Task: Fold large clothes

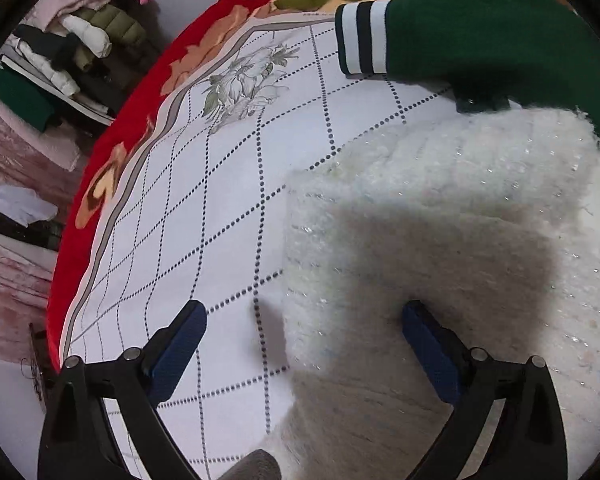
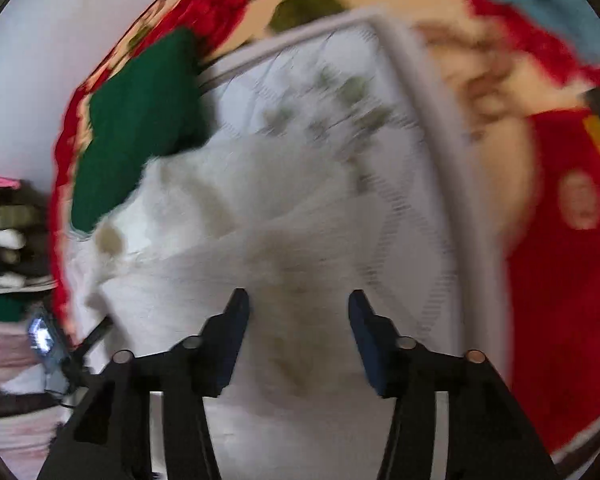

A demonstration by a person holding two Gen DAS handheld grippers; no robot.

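Observation:
A fluffy white knitted garment point(image 1: 452, 240) lies folded on the bed's white quilted cover point(image 1: 204, 216). My left gripper point(image 1: 304, 320) is open and empty, just above the garment's left edge, one finger over the cover and one over the knit. In the blurred right wrist view the same white garment point(image 2: 236, 232) lies below my right gripper point(image 2: 298, 312), which is open and empty over it. A folded green garment point(image 1: 492, 36) with striped cuff lies behind the white one; it also shows in the right wrist view point(image 2: 140, 120).
A red floral blanket point(image 1: 112, 148) borders the white cover and drops off at the bed's left edge. A pile of clothes point(image 1: 68, 48) sits on shelves beyond it. In the right wrist view a red cloth point(image 2: 560, 280) lies at the right.

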